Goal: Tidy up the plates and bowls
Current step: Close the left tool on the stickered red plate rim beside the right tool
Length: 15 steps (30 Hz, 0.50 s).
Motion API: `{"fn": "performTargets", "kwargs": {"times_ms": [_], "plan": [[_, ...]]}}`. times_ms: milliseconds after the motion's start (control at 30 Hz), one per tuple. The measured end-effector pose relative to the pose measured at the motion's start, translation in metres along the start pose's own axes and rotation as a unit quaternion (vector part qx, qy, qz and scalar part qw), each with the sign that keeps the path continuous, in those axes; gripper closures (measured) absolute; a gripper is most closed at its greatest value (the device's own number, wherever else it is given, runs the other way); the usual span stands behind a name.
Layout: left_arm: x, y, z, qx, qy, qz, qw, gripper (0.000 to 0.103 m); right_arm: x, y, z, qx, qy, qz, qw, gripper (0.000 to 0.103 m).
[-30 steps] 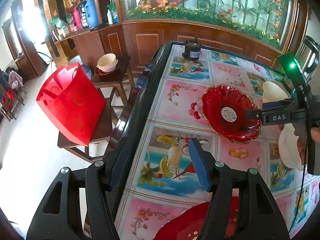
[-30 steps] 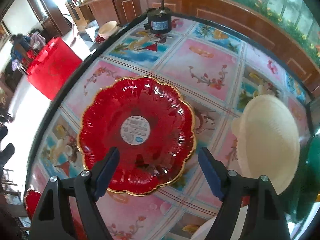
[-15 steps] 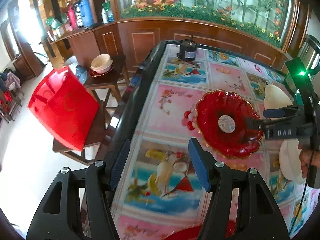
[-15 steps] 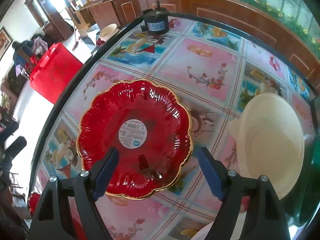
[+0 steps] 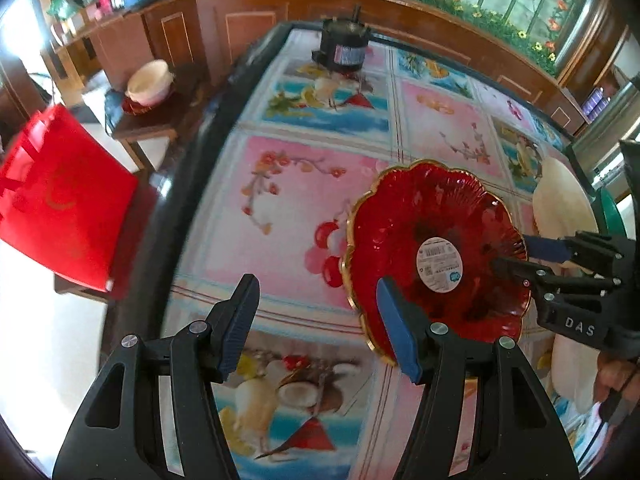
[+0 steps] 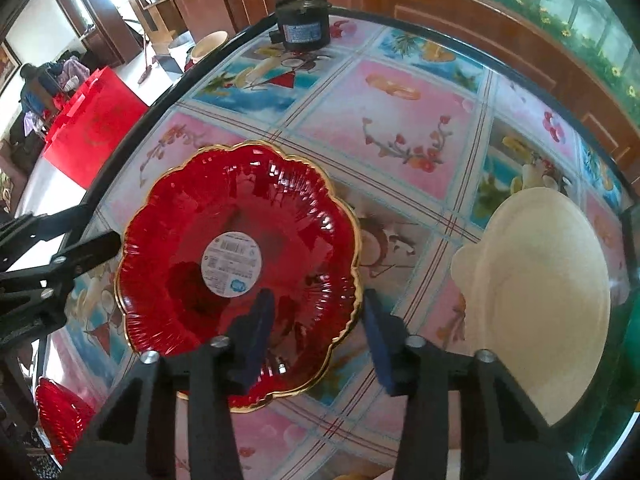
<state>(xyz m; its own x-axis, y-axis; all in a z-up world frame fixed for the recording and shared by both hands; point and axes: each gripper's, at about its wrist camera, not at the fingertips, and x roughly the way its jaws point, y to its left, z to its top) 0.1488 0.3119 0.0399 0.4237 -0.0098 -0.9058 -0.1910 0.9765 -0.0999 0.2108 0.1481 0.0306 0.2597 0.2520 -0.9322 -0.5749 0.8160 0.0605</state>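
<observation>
A red scalloped plate [image 6: 236,256] with a gold rim and a round white sticker lies on the patterned table [image 6: 400,120]; it also shows in the left wrist view [image 5: 436,256]. My right gripper [image 6: 318,332] is open, its jaws straddling the plate's near right rim, one finger over the plate and one outside. My left gripper [image 5: 316,328] is open and empty, just left of the plate's rim. A cream plate [image 6: 536,300] lies to the right. A second red plate [image 6: 60,412] shows at the lower left edge.
A black motor-like can [image 6: 304,24] stands at the table's far end. A side table with a cream bowl [image 5: 148,84] and a red bag [image 5: 60,200] stand off the table's left edge. A green object [image 5: 612,212] is at the right edge.
My left gripper has swung right and forward toward the red plate. My right gripper has narrowed its opening and moved onto the plate's right rim.
</observation>
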Motion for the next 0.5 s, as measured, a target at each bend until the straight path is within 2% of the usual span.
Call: {"fn": "performTargets", "kwargs": {"times_ms": [100, 133, 167, 200, 333, 500], "plan": [[0.013, -0.004, 0.002, 0.002, 0.01, 0.011, 0.9999, 0.044, 0.002, -0.002, 0.0, -0.003, -0.004, 0.0, 1.0, 0.075], [0.015, -0.004, 0.002, 0.003, 0.01, 0.013, 0.9999, 0.051, 0.001, -0.003, -0.001, -0.004, -0.007, 0.002, 1.0, 0.08], [0.017, -0.005, 0.001, 0.003, 0.011, 0.012, 0.9999, 0.077, 0.001, -0.003, -0.001, -0.005, -0.008, 0.004, 1.0, 0.084], [0.018, -0.005, 0.002, -0.001, 0.012, -0.01, 0.9999, 0.088, 0.001, -0.004, -0.001, -0.005, -0.008, 0.007, 1.0, 0.088], [0.015, -0.011, 0.002, 0.005, 0.007, 0.005, 0.9999, 0.088, 0.0, -0.002, -0.004, -0.009, -0.014, 0.009, 1.0, 0.09], [0.009, -0.004, -0.003, -0.004, 0.005, 0.0, 1.0, 0.088, -0.005, 0.003, -0.006, -0.011, -0.02, 0.012, 1.0, 0.09]]}}
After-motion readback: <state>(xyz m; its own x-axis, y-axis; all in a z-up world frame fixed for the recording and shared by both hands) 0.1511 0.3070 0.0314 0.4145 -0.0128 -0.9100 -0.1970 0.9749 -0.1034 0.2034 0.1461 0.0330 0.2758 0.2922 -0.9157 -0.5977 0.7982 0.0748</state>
